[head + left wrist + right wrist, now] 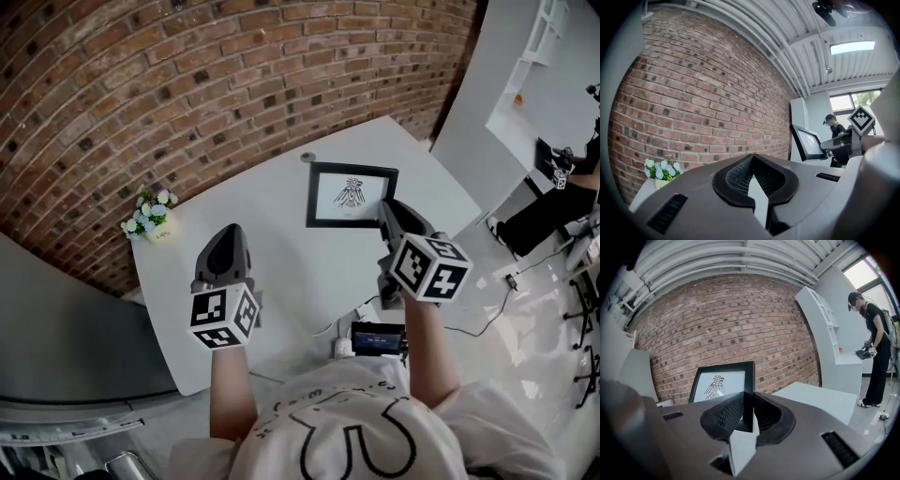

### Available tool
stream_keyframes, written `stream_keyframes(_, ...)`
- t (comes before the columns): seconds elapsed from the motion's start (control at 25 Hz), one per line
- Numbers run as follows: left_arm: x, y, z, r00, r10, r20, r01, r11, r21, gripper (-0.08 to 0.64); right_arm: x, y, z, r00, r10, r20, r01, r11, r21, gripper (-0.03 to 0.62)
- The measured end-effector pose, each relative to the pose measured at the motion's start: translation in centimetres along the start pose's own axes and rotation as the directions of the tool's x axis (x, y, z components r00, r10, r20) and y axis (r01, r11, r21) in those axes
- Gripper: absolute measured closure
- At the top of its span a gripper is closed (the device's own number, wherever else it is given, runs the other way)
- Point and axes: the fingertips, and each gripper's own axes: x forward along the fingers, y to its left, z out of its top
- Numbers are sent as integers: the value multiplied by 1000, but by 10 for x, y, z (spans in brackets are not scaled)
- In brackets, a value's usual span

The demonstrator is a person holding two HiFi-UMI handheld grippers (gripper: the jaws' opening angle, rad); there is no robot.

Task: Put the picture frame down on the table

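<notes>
One black rectangular picture frame (352, 195) pinched in right claw (746, 398), left claw (753, 158) closed

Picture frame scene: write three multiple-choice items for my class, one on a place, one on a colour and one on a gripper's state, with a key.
1. Where are the flowers?
A) At the far left corner of the table, by the brick wall
B) Between the two grippers
C) On the floor

2. What colour is the picture frame border?
A) White
B) Black
C) Red

3. What is the right gripper doing?
A) Open and empty
B) Shut on the frame's edge
C) Shut on the flowers

Key: 1 A, the head view shows them at that corner. 2 B, a black border surrounds the pale drawing. 3 B, the right gripper view shows the jaws clamped on the frame's right edge.
</notes>
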Motion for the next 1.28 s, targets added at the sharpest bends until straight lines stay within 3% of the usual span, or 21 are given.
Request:
stream_keyframes(0.6, 24, -30, -17, 978, 209, -2, -209, 978, -17, 554, 56, -46, 11, 980, 184, -72, -188, 981, -43, 526)
stream_keyframes(1.28, 28, -18, -32, 959, 283, -16, -283, 958, -49, 554, 88, -45, -2, 963, 236, -128, -243, 969, -38, 526)
